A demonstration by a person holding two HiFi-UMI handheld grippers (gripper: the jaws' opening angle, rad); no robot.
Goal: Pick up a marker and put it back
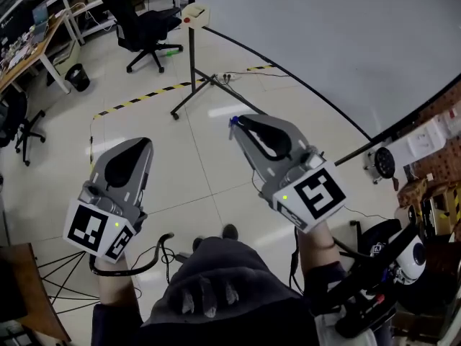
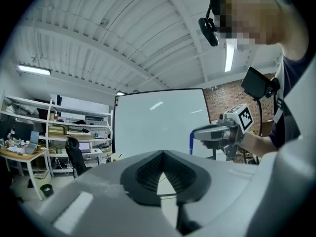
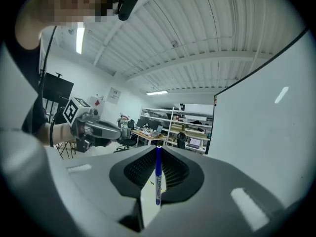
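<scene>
Since the right tool (image 3: pixel 158 149) is clamped on the slim blue marker (image 3: pixel 158 181), upright between its jaws, a steady squeeze toward the large whiteboard (image 1: pixel 324 34) seems wise, left tool (image 2: pixel 163 153) closed, empty.

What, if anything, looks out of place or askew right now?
Nothing looks spilled or damaged. The blue marker sits straight, clamped lengthwise in the right hand-held gripper, with its end poking just past the jaw tips. The left hand-held gripper is shut with nothing in it.
</scene>
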